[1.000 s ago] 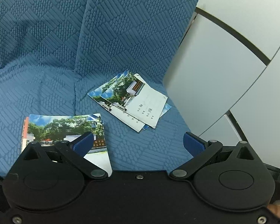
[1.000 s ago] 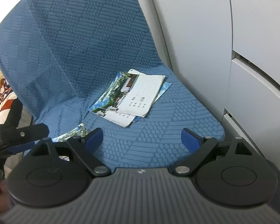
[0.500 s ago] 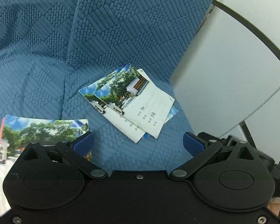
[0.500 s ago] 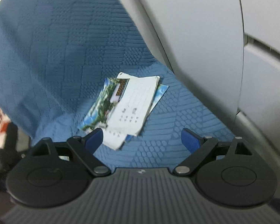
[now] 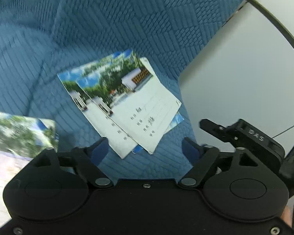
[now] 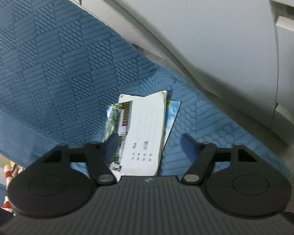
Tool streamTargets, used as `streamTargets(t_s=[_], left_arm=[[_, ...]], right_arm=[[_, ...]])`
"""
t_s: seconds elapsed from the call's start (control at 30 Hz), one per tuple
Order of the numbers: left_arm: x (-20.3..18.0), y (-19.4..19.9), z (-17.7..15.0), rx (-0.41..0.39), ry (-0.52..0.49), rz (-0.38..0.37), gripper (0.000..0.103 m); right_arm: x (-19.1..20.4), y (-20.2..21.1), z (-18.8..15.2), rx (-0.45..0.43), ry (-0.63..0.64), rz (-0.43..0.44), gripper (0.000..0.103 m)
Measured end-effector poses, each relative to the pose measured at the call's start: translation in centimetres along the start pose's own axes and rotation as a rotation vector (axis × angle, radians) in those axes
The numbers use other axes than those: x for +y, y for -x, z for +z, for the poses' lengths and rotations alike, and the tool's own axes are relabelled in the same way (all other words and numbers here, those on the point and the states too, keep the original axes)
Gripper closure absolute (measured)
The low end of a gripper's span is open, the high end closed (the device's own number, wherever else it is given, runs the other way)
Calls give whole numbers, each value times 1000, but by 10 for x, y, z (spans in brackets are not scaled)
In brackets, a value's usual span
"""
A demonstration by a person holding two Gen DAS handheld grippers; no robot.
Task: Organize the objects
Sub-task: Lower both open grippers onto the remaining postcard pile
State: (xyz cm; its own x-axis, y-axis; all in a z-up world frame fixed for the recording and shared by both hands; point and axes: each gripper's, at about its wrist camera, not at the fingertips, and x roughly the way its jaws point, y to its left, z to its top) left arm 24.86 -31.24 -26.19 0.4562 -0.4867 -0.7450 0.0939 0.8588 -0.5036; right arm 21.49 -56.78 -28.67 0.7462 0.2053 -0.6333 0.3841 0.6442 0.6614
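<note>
Both tongs gape wide, empty. Right tongs (image 6: 145, 143) hover just over a fanned stack of cards (image 6: 143, 135) on a blue quilted seat (image 6: 58, 68), beside a grey wall panel (image 6: 215, 29). Best approach, I'd judge: come in low, pinch the near edges w/ all sheets together. Cards are thin, glossy; tree-and-building photo w/ white form lines. One loose card (image 5: 19, 137) lies apart, left of left tongs (image 5: 145, 146).

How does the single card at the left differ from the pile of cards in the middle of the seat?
The single card lies alone near the left edge of the left wrist view; the pile of cards holds several overlapping cards, fanned out. The single card is partly hidden behind the left gripper; the pile lies ahead of its open fingers. Both lie on the blue seat cover and show trees and sky.
</note>
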Motion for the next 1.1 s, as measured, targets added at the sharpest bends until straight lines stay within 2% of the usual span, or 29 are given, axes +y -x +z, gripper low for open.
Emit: streamTargets(t_s=[0.13,0.2,0.23,0.4,0.53,0.83,0.93,1.1], left_arm=[[13,-23,-2,42,87,-26,47],[21,-34,-4,71,144,-54,56],[25,-40,-5,88,173,-69,56],[40,-63,-10,146,295,-126,58],[46,-75,-12,167,349,-157,58],[47,-83,-21,147,456,-194,56],[51,-83,-24,147,496,-210,56],[53,-80,-28,136,527,-224,56]], right_arm=[[-3,-24,6,52,-35,12,58],[-6,-35,6,87,-62,4,63],[-8,-41,7,104,-78,8,66],[-14,-55,7,146,-128,24,67],[-19,-65,6,172,-168,31,67],[-30,-81,2,218,-296,90,67],[-40,-80,1,225,-366,125,67],[-41,-81,-1,266,-422,234,66]])
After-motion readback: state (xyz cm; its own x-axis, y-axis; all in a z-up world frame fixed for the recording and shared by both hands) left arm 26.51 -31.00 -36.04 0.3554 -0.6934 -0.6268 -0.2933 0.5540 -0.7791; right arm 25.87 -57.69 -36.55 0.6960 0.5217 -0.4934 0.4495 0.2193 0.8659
